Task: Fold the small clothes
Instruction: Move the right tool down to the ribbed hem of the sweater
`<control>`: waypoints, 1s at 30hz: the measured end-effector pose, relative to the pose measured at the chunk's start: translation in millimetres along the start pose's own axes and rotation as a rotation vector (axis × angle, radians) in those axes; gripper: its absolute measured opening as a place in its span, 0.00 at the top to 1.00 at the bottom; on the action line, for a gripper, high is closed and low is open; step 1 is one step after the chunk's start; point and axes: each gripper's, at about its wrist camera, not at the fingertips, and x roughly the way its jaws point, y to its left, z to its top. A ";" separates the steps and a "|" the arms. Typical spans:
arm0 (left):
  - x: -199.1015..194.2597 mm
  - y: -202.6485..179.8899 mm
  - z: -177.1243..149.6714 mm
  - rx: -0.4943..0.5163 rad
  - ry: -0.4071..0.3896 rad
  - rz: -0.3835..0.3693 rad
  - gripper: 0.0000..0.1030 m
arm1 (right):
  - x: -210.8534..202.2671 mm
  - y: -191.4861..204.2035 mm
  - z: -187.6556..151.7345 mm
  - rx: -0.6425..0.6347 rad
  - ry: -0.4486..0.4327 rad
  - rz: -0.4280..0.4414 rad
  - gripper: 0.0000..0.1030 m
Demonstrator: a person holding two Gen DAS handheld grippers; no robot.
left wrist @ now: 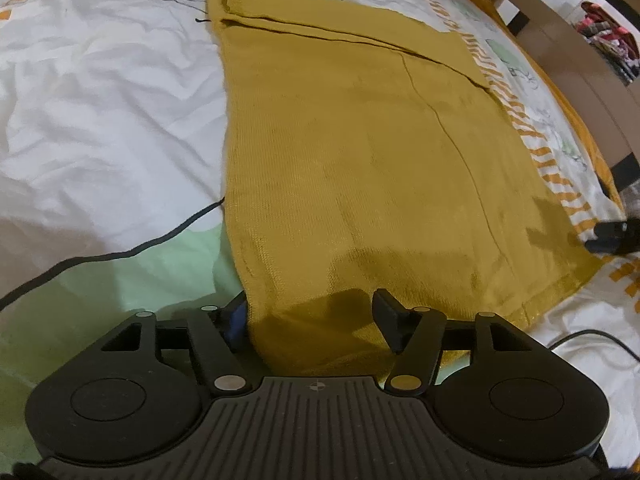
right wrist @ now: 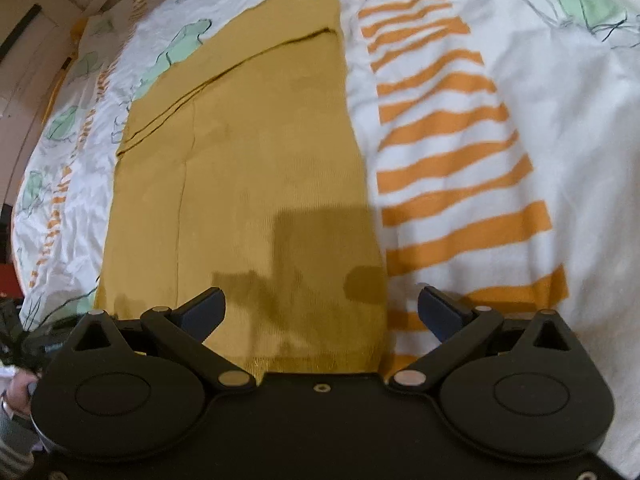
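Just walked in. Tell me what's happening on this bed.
A person with a gripper in each hand is folding a mustard knit garment laid flat on the patterned bedspread. The left gripper and right gripper both hover open at the garment's near edge, gripping nothing. One lengthwise fold already shows.

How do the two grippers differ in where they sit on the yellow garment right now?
The left gripper straddles the yellow garment's left edge; the right gripper straddles its right edge. The left one's left finger is half hidden beside the cloth; both of the right one's fingers show clear. Both are open, gripping nothing, at the near hem.
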 end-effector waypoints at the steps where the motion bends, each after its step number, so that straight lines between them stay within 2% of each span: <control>1: 0.7 1.4 -0.1 -0.010 -0.003 -0.005 0.40 | 3.6 1.3 -1.6 -0.014 0.010 0.008 0.00; 6: 4.4 0.3 0.2 -0.026 -0.013 -0.008 0.35 | 20.0 9.7 -0.1 -0.033 0.049 0.051 0.00; 11: 10.6 -9.4 -0.6 0.014 -0.023 0.001 0.22 | 35.0 11.2 2.6 -0.045 0.062 0.093 0.00; 14: 11.5 -10.6 -0.7 0.021 -0.027 0.003 0.21 | 33.0 9.9 0.7 -0.036 0.049 0.095 0.00; 19: 5.9 -8.6 -2.8 0.000 -0.032 -0.016 0.22 | 29.1 12.3 -2.7 -0.092 0.062 0.095 0.00; 24: -5.2 -7.1 -8.6 -0.016 -0.030 -0.053 0.27 | 23.5 10.4 -4.7 -0.117 0.085 0.122 0.00; 30: -12.0 9.5 -8.3 -0.114 -0.040 -0.075 0.49 | 18.7 11.8 -7.0 -0.121 0.099 0.127 0.01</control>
